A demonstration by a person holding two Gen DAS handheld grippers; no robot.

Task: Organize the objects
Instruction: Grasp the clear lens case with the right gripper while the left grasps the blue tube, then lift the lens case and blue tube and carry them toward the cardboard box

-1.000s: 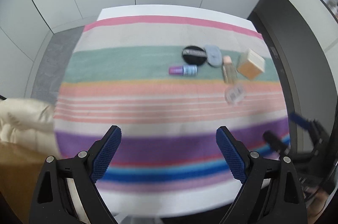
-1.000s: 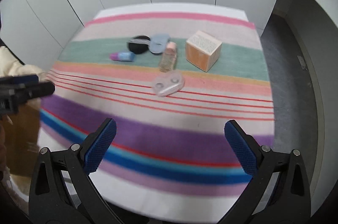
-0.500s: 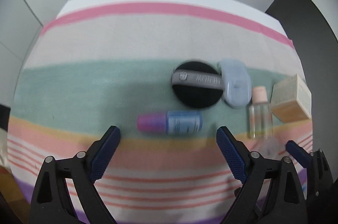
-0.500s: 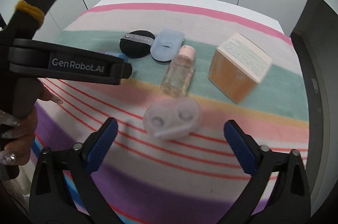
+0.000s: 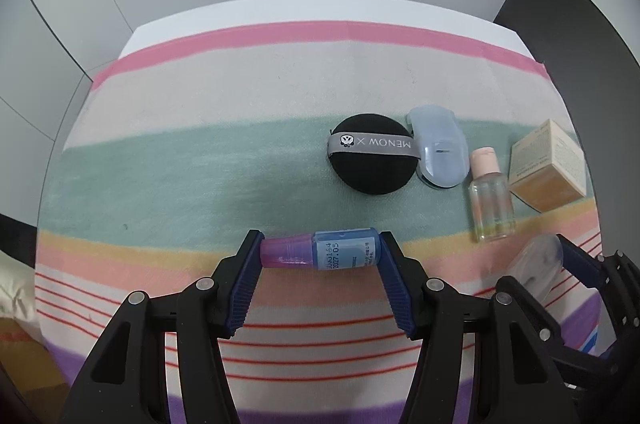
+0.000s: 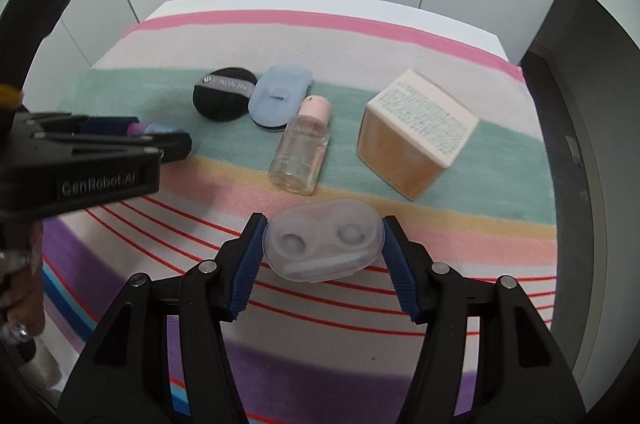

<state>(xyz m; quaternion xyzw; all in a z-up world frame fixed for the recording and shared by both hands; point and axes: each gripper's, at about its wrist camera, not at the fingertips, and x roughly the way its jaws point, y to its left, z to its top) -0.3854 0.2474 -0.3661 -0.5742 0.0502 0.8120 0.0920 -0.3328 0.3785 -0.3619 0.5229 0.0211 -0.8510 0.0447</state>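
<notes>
Small bottle (image 5: 320, 253): blue with purple cap, lying sideways on striped cloth (image 5: 200, 160), squeezed between left claw (image 5: 320, 264) pads.
Clear case (image 6: 323, 243): on cloth, touching both right claw (image 6: 323, 256) pads.
Puff (image 5: 370, 152): near, untouched.

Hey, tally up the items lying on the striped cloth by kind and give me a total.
Bottles: 2, blue and purple bottle, clear bottle with pink cap
Cases: 2, clear lens case, light blue case
Powder puffs: 1, black puff
Boxes: 1, tan box
Total: 6
</notes>
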